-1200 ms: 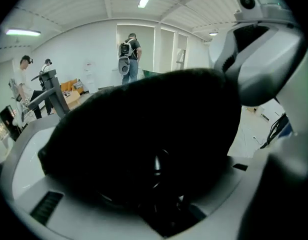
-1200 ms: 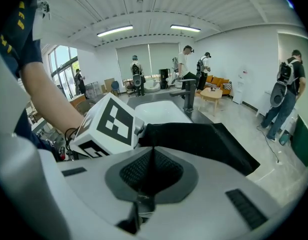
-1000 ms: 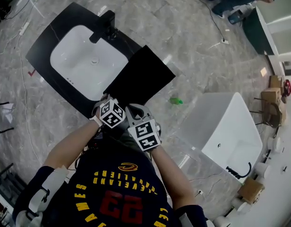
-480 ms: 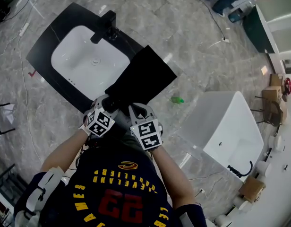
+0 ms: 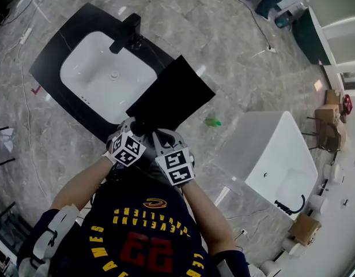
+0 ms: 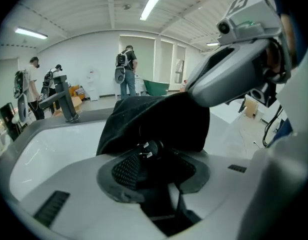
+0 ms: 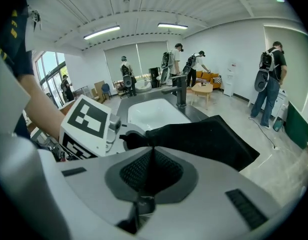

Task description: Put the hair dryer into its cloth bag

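A black cloth bag (image 5: pixel 172 94) lies on the right end of the black vanity counter (image 5: pixel 56 45), with its far corner over the edge. Both grippers are at its near rim. My right gripper (image 5: pixel 157 133) is shut on the bag's edge (image 7: pixel 204 136), the cloth pinched between its pads (image 7: pixel 153 151). My left gripper (image 5: pixel 134 127) is just to its left. Its jaws have just been closing and stand apart, with dark cloth (image 6: pixel 159 119) and a small round black piece (image 6: pixel 150 148) with pale metal bits between them. No hair dryer shows in any view.
A white sink (image 5: pixel 105 74) with a black faucet (image 5: pixel 125 30) fills the counter left of the bag. A white bathtub (image 5: pixel 281 160) stands on the marble floor to the right. A small green object (image 5: pixel 213 122) lies beside the counter. Several people stand in the background.
My left gripper has shifted a little to the left and nearer to me along the bag's rim. The right gripper and the bag have stayed where they were.
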Available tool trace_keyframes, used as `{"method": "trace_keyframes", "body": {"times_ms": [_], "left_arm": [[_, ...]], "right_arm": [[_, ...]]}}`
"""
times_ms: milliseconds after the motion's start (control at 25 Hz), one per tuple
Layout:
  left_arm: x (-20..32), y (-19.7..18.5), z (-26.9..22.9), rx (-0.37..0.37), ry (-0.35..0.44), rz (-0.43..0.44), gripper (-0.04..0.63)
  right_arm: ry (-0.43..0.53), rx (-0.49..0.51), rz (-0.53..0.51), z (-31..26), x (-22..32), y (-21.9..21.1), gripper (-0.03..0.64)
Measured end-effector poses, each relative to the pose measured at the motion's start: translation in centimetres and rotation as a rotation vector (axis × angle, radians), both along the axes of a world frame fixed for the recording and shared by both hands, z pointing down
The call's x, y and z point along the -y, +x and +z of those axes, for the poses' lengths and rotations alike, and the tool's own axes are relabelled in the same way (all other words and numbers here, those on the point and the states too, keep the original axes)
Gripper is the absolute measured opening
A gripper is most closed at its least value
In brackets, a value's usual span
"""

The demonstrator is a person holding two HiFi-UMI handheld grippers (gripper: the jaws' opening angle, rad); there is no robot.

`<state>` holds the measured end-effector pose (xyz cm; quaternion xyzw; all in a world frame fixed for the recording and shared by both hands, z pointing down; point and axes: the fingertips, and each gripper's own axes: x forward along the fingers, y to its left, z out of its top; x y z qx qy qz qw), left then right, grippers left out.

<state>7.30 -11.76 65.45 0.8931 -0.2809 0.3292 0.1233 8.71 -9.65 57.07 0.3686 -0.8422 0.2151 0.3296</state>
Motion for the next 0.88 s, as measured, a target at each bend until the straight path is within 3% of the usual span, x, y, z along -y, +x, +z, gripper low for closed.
{"method": "trace_keyframes", "body": {"times_ms": [320,560,720,840,880], "left_arm": [[1.4,1.8,1.2,-0.033,-0.012,0.035,0.149],[-2.0,-2.8,-0.5,-0.022,0.0,0.061,0.149],[-2.7,-7.7,-3.5,-0.037,0.035,-0.043,0.149],[-1.7,-11.9,-7.1,-0.038,0.105,-0.179,0.149],[-1.3,-13.2,-8.3,-0.033,0.133,-0.221,0.149]], "right_arm": [[-0.028,-0.013,0.016,1.1,-0.4,0.1,0.017],[-0.075,-0.014,0.003,2.8,-1.0,-0.1,0.017],[-0.135,-0.012,-0.026,5.5,-1.4,-1.0,0.021],[-0.149,-0.002,-0.064,6.8,-1.9,-2.4,0.178],[-0.152,0.0,-0.071,6.9,-2.1,-2.7,0.203]]}}
